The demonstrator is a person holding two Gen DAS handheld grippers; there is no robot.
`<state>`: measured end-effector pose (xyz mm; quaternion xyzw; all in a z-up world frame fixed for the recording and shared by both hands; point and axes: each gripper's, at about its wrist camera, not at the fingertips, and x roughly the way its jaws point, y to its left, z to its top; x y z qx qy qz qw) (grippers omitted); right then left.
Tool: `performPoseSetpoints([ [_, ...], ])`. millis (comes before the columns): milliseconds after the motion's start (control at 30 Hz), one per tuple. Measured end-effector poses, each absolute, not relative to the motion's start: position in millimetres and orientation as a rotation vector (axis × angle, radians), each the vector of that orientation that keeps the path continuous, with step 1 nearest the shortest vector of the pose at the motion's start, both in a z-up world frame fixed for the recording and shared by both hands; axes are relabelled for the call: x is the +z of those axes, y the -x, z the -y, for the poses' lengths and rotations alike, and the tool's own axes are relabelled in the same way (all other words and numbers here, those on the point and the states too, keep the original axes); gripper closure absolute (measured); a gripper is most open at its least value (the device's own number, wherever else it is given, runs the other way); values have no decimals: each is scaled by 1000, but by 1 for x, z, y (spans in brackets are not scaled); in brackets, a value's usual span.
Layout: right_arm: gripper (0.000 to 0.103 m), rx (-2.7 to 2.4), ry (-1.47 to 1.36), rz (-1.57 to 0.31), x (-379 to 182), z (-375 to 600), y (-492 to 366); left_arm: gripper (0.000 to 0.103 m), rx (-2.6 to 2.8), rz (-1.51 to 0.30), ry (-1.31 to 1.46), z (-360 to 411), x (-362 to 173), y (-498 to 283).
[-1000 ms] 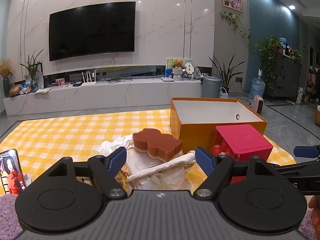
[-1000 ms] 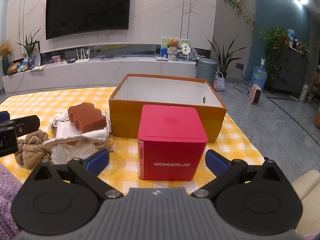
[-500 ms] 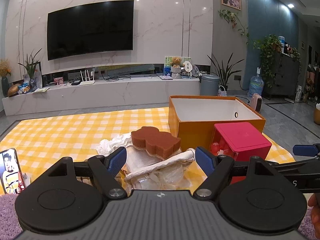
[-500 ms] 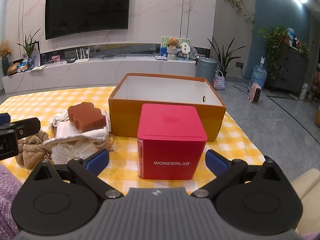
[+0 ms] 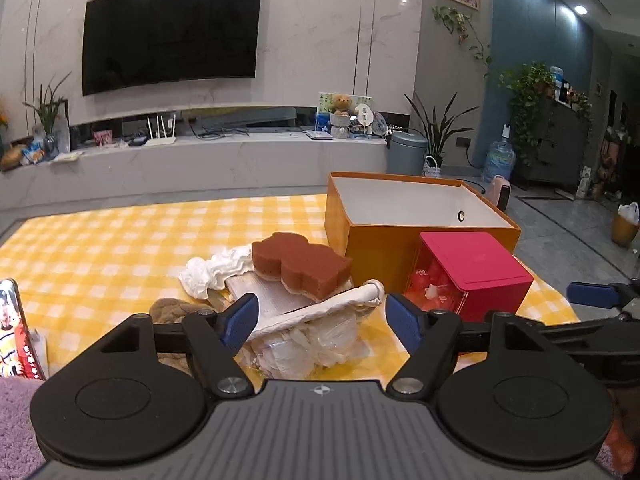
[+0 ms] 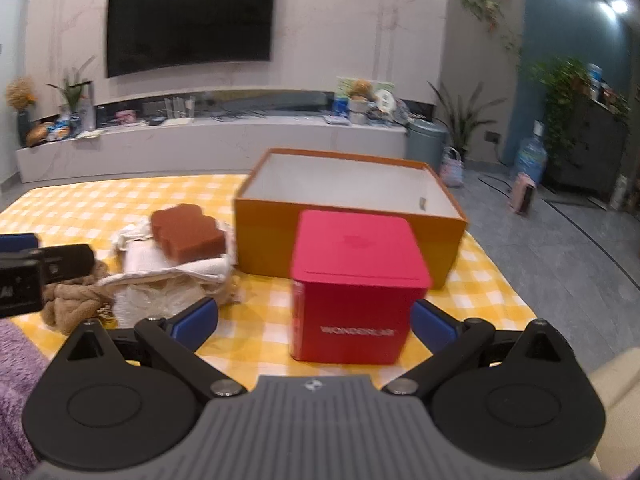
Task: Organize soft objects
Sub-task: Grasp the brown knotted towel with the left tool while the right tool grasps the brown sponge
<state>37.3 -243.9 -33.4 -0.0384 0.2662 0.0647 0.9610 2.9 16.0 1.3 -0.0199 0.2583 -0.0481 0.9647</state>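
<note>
A brown sponge (image 5: 300,266) lies on top of a pile of white cloth (image 5: 212,272) and crumpled clear plastic (image 5: 308,344) on the yellow checked tablecloth. My left gripper (image 5: 322,318) hovers just before this pile. Its jaws are closing, with a rolled white cloth edge between them, and the pads are clear of it. A brown fuzzy towel (image 5: 172,308) sits left of the pile. My right gripper (image 6: 316,322) stands open in front of the red box (image 6: 356,276). The sponge (image 6: 188,232) and the towel (image 6: 72,300) lie to its left.
An open orange box (image 5: 372,252) with a white inside stands behind the red box (image 5: 476,268). A phone (image 5: 12,328) stands at the left edge. Purple fuzzy fabric (image 6: 16,360) lies at the near left. Beyond the table are a TV wall, plants and grey floor.
My left gripper's fingers have drawn a little closer together around the pile. The right wrist view is now blurred, with the scene otherwise about the same.
</note>
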Motion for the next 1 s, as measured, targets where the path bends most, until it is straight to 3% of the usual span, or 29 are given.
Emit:
performPoseSetpoints([
  [133,3,213,76,-521,-34,237,-37,18,-68,-533,39,-31,-1,-9],
  [200,3,243,82,-520,-34,232,-41,24,-45,-559,53,-40,-3,-15],
  [333,16,319,119,-526,-32,218,-51,27,2,-637,79,-68,-10,-35],
  [700,16,435,191,-554,-36,169,-124,16,-83,-852,-63,-109,-40,-90],
  [1000,16,502,205,-639,-65,133,-183,15,-123,-959,-144,-107,-69,-105],
])
